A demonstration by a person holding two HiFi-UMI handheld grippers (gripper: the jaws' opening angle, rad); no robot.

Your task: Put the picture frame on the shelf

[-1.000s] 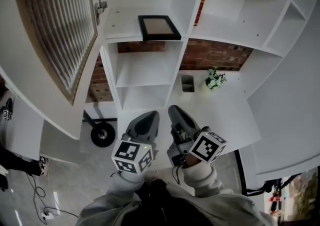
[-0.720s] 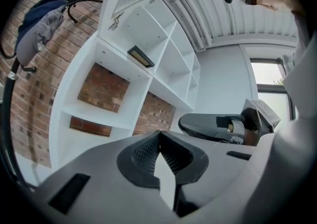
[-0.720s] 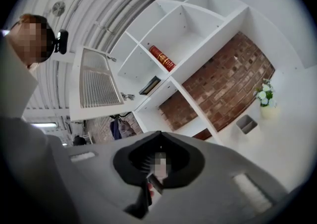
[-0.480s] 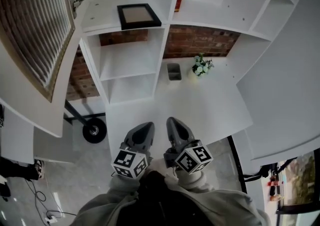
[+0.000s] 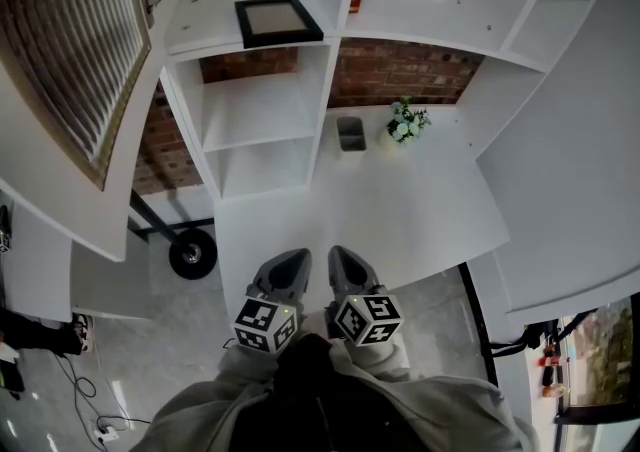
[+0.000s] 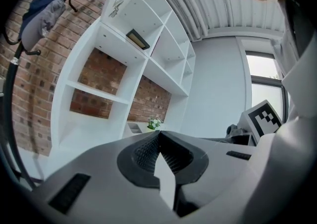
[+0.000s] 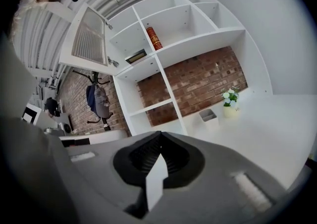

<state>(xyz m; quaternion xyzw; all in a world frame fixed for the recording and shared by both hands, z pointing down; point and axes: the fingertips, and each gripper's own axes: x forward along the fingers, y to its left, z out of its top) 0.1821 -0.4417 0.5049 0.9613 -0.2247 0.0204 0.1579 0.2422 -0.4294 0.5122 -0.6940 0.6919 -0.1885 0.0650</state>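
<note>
A black picture frame (image 5: 277, 20) lies flat on the top of the white shelf unit (image 5: 262, 135), far from both grippers; it shows small in the left gripper view (image 6: 137, 39) and in the right gripper view (image 7: 135, 56). My left gripper (image 5: 290, 262) and right gripper (image 5: 342, 258) sit side by side close to my body, over the near edge of the white desk (image 5: 400, 210). Both have their jaws together with nothing between them, as the left gripper (image 6: 158, 133) and right gripper (image 7: 159, 134) views show.
A small grey cup (image 5: 350, 133) and a pot of white flowers (image 5: 405, 124) stand at the back of the desk by the brick wall. A red book (image 7: 154, 38) stands in an upper cubby. A slatted cabinet door (image 5: 60, 40) hangs open at left. A wheeled stand base (image 5: 193, 254) is on the floor.
Both grippers have drawn back toward my body, away from the shelf. The right gripper's jaws have come together. The frame stays on the shelf top.
</note>
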